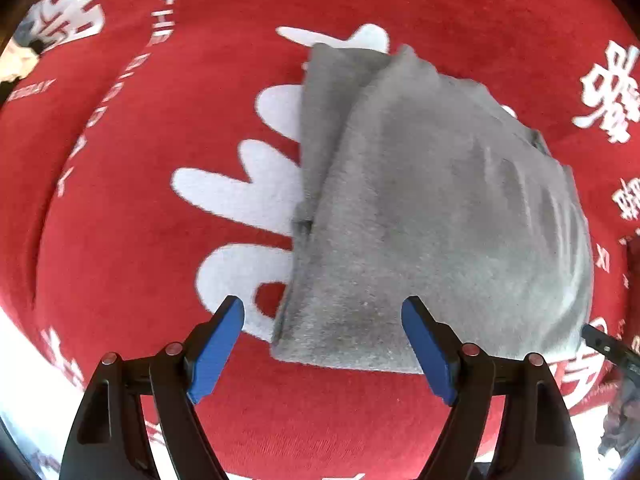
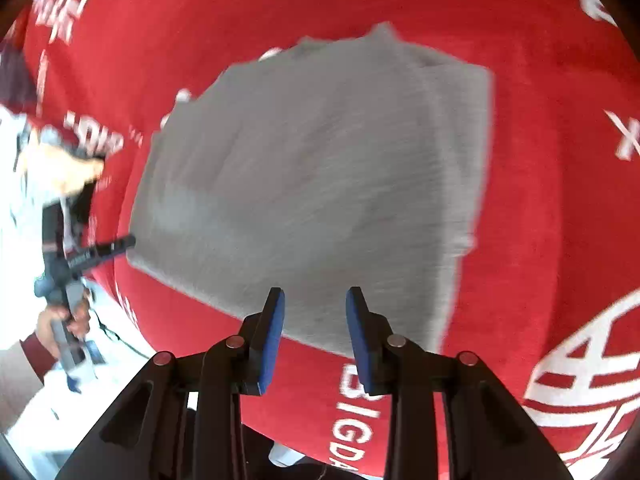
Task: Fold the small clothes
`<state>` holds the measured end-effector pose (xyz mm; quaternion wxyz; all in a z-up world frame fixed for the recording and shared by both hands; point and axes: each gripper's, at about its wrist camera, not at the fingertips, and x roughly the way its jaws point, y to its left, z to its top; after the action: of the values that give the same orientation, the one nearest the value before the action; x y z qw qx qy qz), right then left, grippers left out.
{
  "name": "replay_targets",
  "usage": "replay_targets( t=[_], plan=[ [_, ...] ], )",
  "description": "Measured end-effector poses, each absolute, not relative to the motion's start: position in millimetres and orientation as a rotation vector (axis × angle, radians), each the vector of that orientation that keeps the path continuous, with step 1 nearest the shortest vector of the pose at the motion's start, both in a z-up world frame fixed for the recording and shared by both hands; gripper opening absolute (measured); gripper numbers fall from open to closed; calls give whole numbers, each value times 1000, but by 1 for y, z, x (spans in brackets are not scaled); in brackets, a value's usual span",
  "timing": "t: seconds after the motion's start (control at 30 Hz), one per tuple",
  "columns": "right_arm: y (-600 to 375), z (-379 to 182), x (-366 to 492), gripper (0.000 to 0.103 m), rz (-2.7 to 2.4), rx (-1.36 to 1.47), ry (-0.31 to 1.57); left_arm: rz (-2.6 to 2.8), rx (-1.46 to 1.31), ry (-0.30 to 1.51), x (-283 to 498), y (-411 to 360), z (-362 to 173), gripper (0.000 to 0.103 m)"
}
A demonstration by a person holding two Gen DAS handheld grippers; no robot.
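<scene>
Left wrist view: your left gripper fingers wide apart, empty, above near edge of grey garment. Garment folded, lies on red cloth covering tabletop, mid-surface. Long axis runs away from you, narrow end far.

Right wrist view: your right gripper fingers part-open, nothing between them, garment just ahead. Before next fold, square edges, press creases flat, pinch corners only.
</scene>
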<state>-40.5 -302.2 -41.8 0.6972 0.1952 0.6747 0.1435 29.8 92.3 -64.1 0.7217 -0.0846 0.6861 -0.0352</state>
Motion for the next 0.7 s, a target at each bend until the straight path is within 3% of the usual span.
replay_targets(
  t=[0.17, 0.23, 0.33, 0.4, 0.43, 0.7],
  plan=[
    [-261, -54, -40, 35, 361, 399, 1538, -183, -233, 1538, 28, 97, -74, 51],
    [-251, -55, -42, 35, 349, 391, 1548, -224, -238, 1537, 29, 97, -73, 50],
    [-245, -45, -52, 35, 324, 384, 1533, -323, -246, 1549, 28, 100, -71, 25],
    [-241, -41, -57, 35, 306, 389, 1521, -351, -207, 1545, 28, 101, -71, 23],
    [-239, -40, -60, 35, 296, 386, 1520, -350, -170, 1550, 28, 101, -74, 8],
    [-217, -46, -80, 35, 196, 392, 1567, -356, -150, 1559, 23, 120, -71, 7]
  ],
)
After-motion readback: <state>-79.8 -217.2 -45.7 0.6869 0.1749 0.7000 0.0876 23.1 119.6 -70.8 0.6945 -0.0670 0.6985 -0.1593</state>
